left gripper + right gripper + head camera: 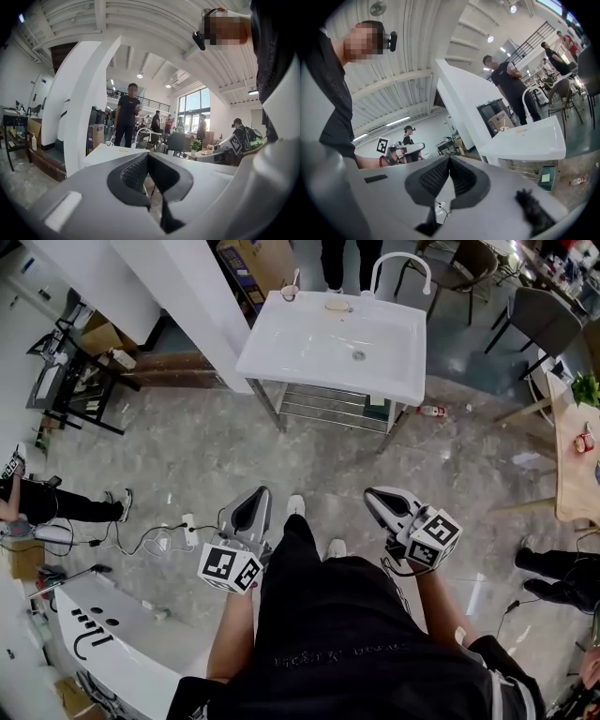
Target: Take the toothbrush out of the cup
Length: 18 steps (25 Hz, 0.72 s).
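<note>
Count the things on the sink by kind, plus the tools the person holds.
cup: 1
toothbrush: 1, standing in the cup
flat tan item: 1
faucet: 1
tools: 2, the left tool and the right tool, both shut and empty
Total: 6

Black shirt, black trousers, white shoes, 2 grey hand-held grippers.

Toothbrush stands upright in cup on sink corner.
</note>
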Tool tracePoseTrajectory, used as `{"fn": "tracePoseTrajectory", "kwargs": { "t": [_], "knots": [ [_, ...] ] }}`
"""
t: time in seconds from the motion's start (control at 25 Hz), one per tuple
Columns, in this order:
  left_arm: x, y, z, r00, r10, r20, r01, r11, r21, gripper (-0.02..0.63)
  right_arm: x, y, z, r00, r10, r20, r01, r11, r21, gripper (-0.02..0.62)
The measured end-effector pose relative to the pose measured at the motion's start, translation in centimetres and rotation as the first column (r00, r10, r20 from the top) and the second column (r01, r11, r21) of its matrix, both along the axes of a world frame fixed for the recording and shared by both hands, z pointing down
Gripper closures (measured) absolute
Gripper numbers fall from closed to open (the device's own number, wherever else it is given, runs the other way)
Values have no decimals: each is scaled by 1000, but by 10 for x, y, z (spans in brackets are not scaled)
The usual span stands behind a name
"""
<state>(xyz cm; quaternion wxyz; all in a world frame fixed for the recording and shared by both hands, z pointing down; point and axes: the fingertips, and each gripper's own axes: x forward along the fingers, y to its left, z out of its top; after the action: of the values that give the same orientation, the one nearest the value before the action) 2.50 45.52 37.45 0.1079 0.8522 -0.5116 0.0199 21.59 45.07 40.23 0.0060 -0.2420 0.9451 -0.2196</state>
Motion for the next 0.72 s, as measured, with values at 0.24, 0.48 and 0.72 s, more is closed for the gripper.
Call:
{"fn": "tracePoseTrajectory", "kwargs": {
  "t": [0.24, 0.48, 0.72],
  "knots": [
    [-2, -15, 4, 1000, 10, 8, -10, 1000, 0, 601, -4, -13, 2, 1000, 4, -5, -4, 1000, 8, 583],
    [-13, -40, 9, 1000, 26, -7, -26, 1000, -1, 601, -18, -33, 4, 1000, 2, -2, -2, 1000, -4, 583],
    [-39, -75, 21, 998, 32, -50, -33, 999, -16, 601, -47, -62, 8, 999, -14, -38, 14, 1000, -13, 583]
  ]
}}
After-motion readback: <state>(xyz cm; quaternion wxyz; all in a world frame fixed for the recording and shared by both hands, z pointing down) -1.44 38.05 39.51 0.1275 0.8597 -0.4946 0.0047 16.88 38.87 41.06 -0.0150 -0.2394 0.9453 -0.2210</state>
